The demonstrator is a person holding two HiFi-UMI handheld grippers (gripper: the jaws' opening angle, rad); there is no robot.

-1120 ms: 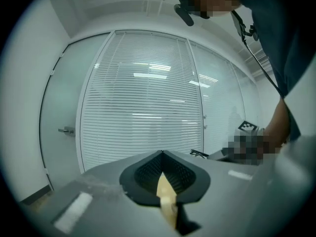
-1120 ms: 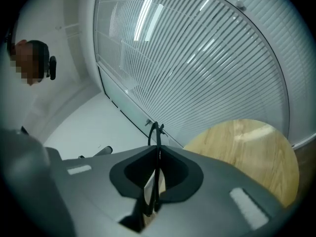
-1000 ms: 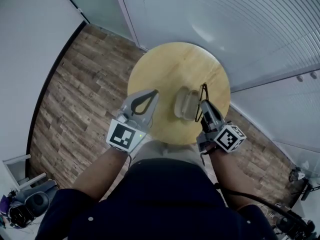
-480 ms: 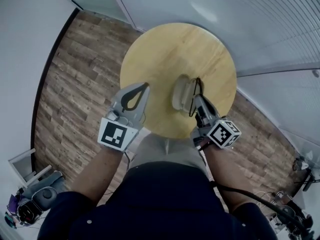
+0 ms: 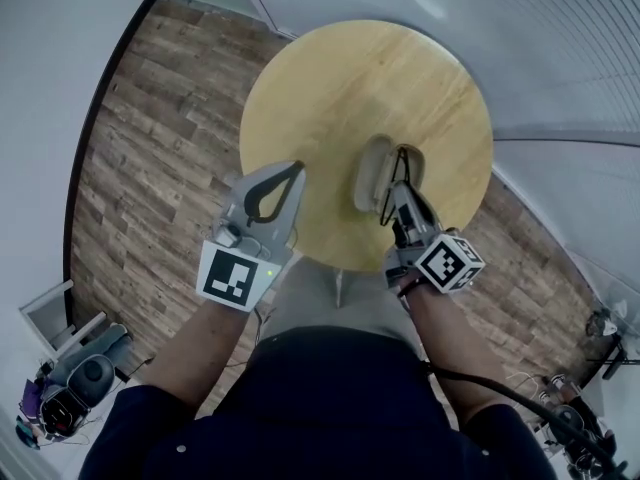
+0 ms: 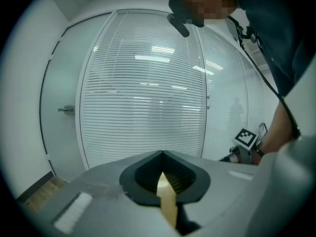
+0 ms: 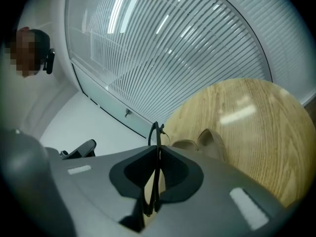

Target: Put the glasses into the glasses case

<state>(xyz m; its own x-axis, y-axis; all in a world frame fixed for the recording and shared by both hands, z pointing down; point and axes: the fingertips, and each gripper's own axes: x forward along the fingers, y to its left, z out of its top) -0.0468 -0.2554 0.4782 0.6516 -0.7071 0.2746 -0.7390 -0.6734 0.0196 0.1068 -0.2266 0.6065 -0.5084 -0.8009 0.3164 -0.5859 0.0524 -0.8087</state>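
Note:
An open grey-beige glasses case [image 5: 371,173] lies on the round wooden table [image 5: 330,88], near its front edge. My right gripper [image 5: 399,192] is shut on a pair of black glasses [image 5: 406,164], which stick out past the fingertips just right of the case and partly over it. In the right gripper view the thin black frame [image 7: 156,132] stands upright between the jaws, with the case [image 7: 210,141] just beyond. My left gripper [image 5: 294,171] hangs over the table's front left edge, left of the case, with its fingertips together and nothing between them [image 6: 162,154].
The table stands on a wood-plank floor [image 5: 150,148], with glass walls and blinds [image 5: 560,38] behind it. Bags and gear lie on the floor at the lower left [image 5: 70,388]. Cables lie at the lower right [image 5: 590,438].
Both grippers have sunk toward the table. The right one still holds the glasses, which now sit lower and closer to the case. The left gripper stays shut and empty.

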